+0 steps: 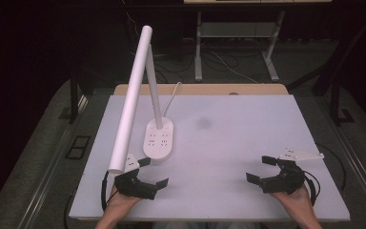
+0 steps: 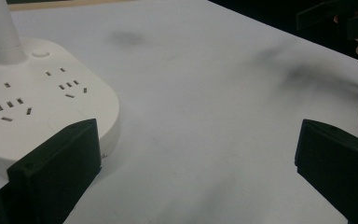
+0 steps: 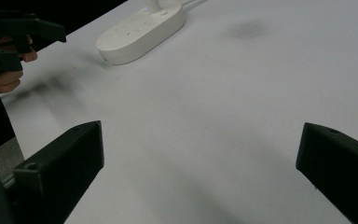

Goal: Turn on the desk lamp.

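**Dark room, white tabletop, both jaws open**

On the white tabletop (image 1: 228, 143): a lamp (image 1: 132, 95) with a socket base (image 1: 159, 138) at left-centre, cord running off the far edge. Faint grey smudge (image 1: 203, 123) mid-surface. Left hand-held gripper (image 1: 154, 171) sits just beside the base, jaws wide apart, holding nothing. Right hand-held gripper (image 1: 261, 168) near the right front, also wide open and empty. Wood strip along the far edge. Room is dark; desk legs (image 1: 198, 47) and cables on the floor behind.

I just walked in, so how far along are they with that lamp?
Nothing looks done yet. The white desk lamp with a socket-strip base stands untouched on the white table. Left gripper and right gripper are both open and empty, so everything remains.
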